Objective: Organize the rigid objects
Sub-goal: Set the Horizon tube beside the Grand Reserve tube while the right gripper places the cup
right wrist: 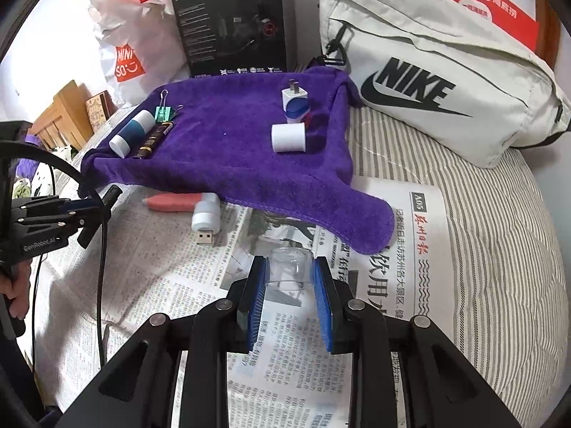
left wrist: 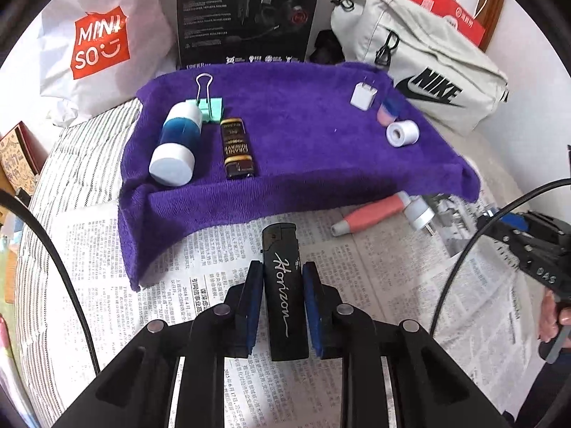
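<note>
My left gripper [left wrist: 281, 274] is shut on a black "Horizon" lighter [left wrist: 284, 285], held over the newspaper in front of the purple towel [left wrist: 292, 135]. My right gripper [right wrist: 289, 267] is shut on a clear plastic cup [right wrist: 289, 267], also over the newspaper. On the towel's left lie a white-and-blue bottle [left wrist: 176, 142], a green binder clip [left wrist: 207, 101] and a brown lighter [left wrist: 237, 148]. On its right are a white charger plug [left wrist: 363, 95], a pink-and-blue item [left wrist: 388, 110] and a white roll [left wrist: 402, 133].
A pink tube [left wrist: 371, 215] and a white USB plug [right wrist: 205, 219] lie on the newspaper [right wrist: 200, 285] by the towel's front edge. Behind stand a Miniso bag [left wrist: 100, 42], a black box [left wrist: 246, 14] and a Nike bag [right wrist: 435, 82].
</note>
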Demonstrator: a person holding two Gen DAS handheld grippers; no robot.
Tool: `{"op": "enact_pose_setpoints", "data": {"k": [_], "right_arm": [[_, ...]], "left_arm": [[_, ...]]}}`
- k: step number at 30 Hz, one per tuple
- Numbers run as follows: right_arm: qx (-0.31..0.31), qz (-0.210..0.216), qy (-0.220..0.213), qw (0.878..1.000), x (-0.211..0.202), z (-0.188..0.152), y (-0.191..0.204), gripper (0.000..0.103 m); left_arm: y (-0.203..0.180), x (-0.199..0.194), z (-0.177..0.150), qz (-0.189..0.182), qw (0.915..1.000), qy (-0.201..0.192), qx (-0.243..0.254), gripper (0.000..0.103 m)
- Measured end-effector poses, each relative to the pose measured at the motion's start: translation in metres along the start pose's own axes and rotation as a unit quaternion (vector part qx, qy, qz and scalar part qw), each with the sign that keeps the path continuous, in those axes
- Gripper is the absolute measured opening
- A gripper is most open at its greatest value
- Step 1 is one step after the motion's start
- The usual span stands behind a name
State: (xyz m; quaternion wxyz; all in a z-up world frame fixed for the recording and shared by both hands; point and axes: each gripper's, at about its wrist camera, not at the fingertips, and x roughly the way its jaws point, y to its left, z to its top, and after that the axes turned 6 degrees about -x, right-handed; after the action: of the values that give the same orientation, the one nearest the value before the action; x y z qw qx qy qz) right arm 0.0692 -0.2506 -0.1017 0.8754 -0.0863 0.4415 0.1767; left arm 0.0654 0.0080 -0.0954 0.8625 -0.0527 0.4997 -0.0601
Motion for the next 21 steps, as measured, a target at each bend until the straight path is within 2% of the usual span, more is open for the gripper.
{"op": "enact_pose_setpoints", "data": {"k": [21], "right_arm": [[-0.019,0.006,-0.023,1.000,0.000,0.032,0.008,0.027]], "left_arm": [[-0.001,-0.010,0.025,-0.006,0.9997,-0.022,0.008,0.022]]}}
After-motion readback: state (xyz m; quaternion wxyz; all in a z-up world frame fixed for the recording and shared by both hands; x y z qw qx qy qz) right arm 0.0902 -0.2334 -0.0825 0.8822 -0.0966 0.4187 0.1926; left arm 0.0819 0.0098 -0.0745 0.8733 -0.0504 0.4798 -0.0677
